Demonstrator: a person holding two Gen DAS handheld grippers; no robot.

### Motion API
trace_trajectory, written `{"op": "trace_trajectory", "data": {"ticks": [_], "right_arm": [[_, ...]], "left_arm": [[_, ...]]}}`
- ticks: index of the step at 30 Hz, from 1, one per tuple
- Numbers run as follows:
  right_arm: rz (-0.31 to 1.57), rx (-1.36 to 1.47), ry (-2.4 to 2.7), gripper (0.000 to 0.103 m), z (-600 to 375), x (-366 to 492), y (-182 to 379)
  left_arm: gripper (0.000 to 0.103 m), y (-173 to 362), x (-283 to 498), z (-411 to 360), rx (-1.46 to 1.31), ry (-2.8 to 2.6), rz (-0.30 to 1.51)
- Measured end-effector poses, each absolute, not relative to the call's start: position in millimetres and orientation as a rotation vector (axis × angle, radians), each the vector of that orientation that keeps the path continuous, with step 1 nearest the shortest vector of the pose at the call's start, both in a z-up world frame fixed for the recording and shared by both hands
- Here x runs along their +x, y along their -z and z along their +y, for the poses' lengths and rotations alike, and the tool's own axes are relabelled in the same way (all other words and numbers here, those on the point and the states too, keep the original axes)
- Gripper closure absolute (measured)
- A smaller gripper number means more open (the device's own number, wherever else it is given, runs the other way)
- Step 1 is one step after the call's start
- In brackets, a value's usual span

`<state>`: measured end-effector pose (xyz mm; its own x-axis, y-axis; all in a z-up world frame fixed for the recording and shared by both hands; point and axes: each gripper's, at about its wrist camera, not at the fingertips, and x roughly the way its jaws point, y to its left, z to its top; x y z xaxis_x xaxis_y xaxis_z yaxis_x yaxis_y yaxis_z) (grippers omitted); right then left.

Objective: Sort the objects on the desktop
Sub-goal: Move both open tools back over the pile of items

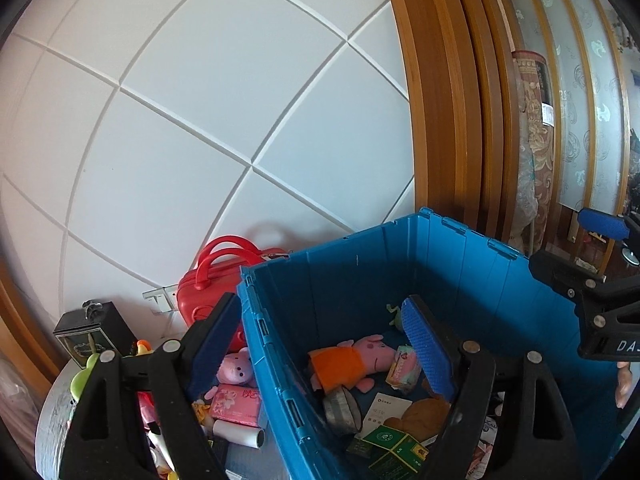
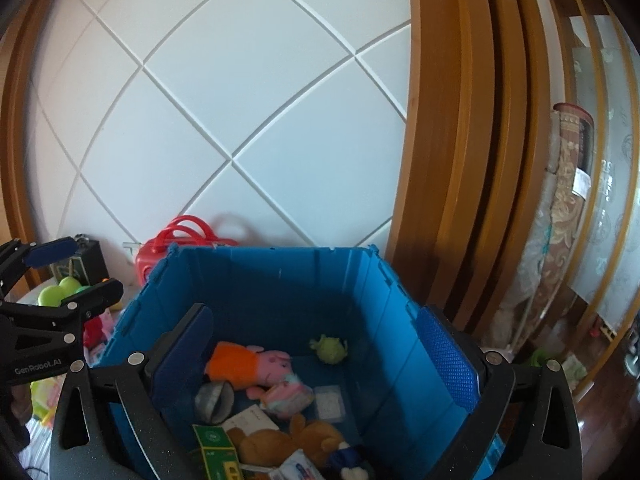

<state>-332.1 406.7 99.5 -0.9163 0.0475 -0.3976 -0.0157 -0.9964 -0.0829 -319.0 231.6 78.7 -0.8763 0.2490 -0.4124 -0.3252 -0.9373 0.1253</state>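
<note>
Hovering over the blue crate (image 2: 360, 292), both the left gripper (image 1: 320, 348) and right gripper (image 2: 320, 356) gape wide and empty; next pick, judged, is the pink tissue pack (image 1: 236, 402) just beside it—approach squarely, clear the rim.

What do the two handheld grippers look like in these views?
Both the left gripper and right gripper have black angular frames with triangular cut-outs, silver round rivets, and fingers faced with blue textured pads. White lettering marks each body: "GenRobot.AI" shows on the left one.
</note>
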Motion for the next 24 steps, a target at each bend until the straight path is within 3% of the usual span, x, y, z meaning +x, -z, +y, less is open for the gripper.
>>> {"op": "trace_trajectory", "data": {"ticks": [8,11,24], "right_arm": [[-0.158,-0.596,-3.108,0.000,378.3,-283.7,-107.4],[-0.171,-0.574,-3.116,0.000,368.3,-262.8,-107.9],[-0.120,-0.526,-3.189,0.000,309.9,-199.4,-83.5]], "left_arm": [[0.020,-94.5,-269.3,195.4,-0.464,-2.815,0.228],[0.015,-94.4,-249.1,178.8,-0.433,-2.825,0.185],[0.011,-54.9,-165.7,97.1,-0.259,-3.108,0.161]]}}
